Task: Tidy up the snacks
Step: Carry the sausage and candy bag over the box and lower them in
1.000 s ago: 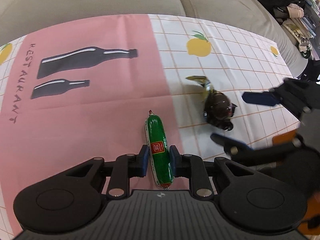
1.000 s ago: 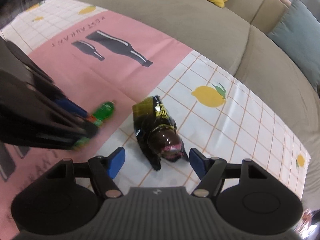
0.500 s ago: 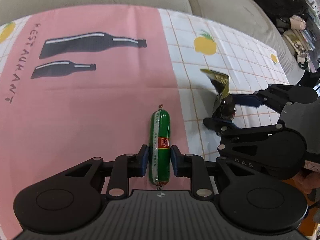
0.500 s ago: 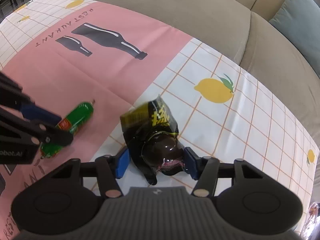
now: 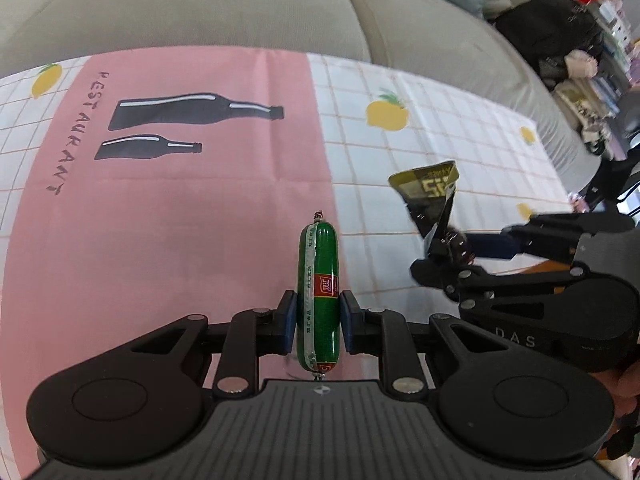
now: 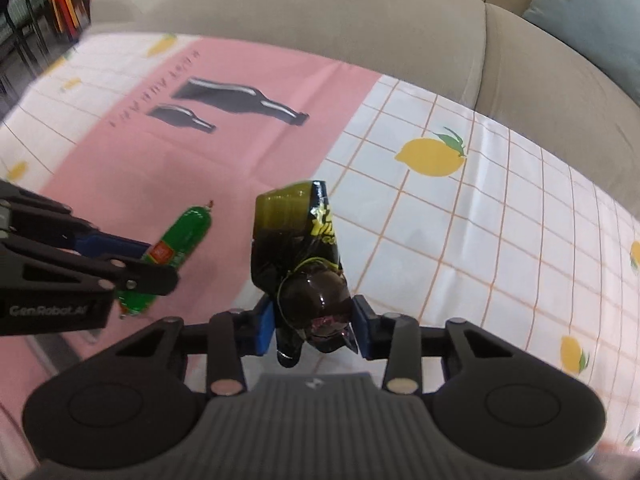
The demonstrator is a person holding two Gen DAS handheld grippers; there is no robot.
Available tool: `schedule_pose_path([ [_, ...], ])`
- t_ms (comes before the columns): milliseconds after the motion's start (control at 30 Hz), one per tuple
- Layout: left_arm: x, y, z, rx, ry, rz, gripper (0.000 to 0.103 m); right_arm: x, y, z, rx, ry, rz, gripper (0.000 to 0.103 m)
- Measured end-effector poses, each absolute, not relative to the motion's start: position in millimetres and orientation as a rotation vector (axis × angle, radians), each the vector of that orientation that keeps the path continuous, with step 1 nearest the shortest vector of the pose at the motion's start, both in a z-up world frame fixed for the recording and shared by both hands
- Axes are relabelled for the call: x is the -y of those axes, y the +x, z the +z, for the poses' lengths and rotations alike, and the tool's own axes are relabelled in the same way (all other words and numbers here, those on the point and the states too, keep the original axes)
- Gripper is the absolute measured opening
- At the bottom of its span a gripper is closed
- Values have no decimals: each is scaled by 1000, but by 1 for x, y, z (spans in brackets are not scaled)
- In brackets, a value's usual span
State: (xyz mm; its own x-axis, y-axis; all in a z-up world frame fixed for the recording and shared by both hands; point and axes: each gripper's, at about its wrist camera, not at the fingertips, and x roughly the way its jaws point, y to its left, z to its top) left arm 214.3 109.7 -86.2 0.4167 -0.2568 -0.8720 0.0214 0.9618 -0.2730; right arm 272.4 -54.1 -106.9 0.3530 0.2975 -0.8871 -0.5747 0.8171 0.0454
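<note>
Left gripper (image 5: 318,316) holds the green sausage (image 5: 319,296) clamped, now raised off the tablecloth (image 5: 180,220); right gripper (image 6: 314,326), wide a second ago, is closing on the dark snack packet (image 6: 304,264). Both snacks appear ready for carrying.

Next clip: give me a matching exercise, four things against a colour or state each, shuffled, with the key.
Things:
1. green sausage
2. black snack packet
3. lemon print
4. bottle prints

States:
A. yellow, on the white checked part of the cloth
B. clamped in the left gripper
C. black, on the pink panel
D. between the closing right gripper pads

Pairs: 1-B, 2-D, 3-A, 4-C
</note>
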Motion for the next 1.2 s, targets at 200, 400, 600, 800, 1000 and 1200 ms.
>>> schedule_pose_path([
  [200, -105, 185, -52, -1080, -278, -200, 24, 70, 236, -71, -1025, -193, 614, 38],
  [400, -90, 158, -11, -1026, -290, -251, 24, 95, 193, -26, -955, -144, 636, 38],
  [600, -53, 137, 32, -986, -255, -350, 24, 142, 147, 13, -901, -77, 612, 38],
  [800, 4, 127, 60, -958, -200, -467, 24, 209, 115, 47, -844, -23, 521, 38],
  [1000, 69, 130, 63, -959, -99, -561, 24, 277, 100, 63, -863, -7, 376, 38],
  [1200, 131, 138, 45, -1005, 29, -636, 24, 327, 95, 49, -943, -34, 258, 38],
])
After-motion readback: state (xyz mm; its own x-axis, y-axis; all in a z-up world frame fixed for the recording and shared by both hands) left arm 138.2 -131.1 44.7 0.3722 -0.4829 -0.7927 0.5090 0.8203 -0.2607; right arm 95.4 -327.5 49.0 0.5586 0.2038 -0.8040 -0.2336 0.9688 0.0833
